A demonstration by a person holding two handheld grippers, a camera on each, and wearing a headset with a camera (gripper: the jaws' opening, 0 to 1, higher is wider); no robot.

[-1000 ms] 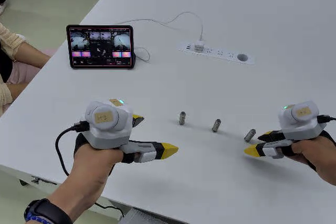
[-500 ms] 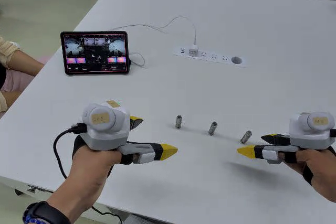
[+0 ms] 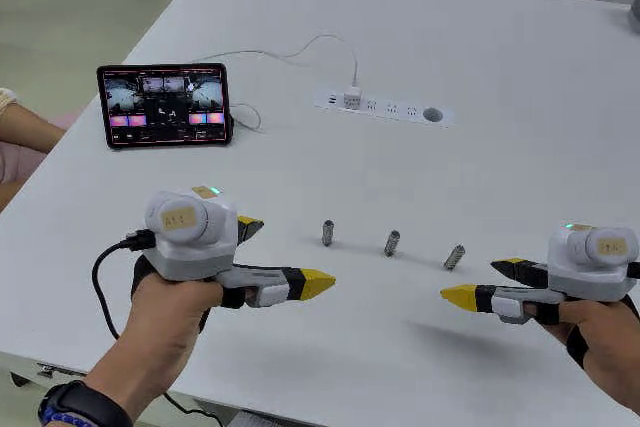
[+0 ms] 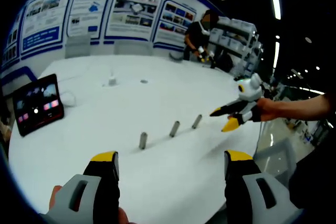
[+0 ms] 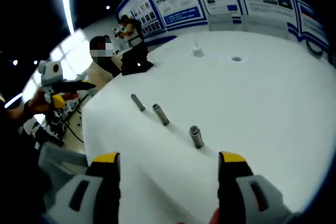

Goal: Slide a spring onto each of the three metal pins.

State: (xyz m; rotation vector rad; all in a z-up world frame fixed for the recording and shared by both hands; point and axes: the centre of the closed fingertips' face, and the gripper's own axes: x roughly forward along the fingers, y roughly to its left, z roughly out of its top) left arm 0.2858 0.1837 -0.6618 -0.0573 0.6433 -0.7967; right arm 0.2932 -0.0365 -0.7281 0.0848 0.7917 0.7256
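Jaws spread wide on both grippers, nothing between them. Left gripper (image 3: pixel 290 253) is in the left hand (image 3: pixel 170 317), low over the white table (image 3: pixel 520 67), yellow tips pointing right toward the pin row and well short of it. A black cable (image 3: pixel 100 267) loops off its back end. Three metal pins stand in a row on the table between the two grippers, each with a spring coil showing around it. The left pin (image 3: pixel 328 233) is upright, while the middle pin (image 3: pixel 392 243) and right pin (image 3: pixel 455 257) look slightly tilted in the head view. In the left gripper view the row runs off to the right, left pin nearest. Right gripper (image 3: pixel 480 281) is in the right hand (image 3: pixel 600 342), tips pointing left, near the right pin but apart from it. In the right gripper view that pin sits just ahead of the gap between the jaws, untouched. On the far side of the table a tablet (image 3: pixel 165 105) is propped up at left, screen lit. To its right is a white power strip (image 3: pixel 385 107) with a charger (image 3: pixel 352 99) plugged in and a white cord (image 3: pixel 290 52) running back toward the tablet. Someone's arm (image 3: pixel 25 127) is at the left edge.
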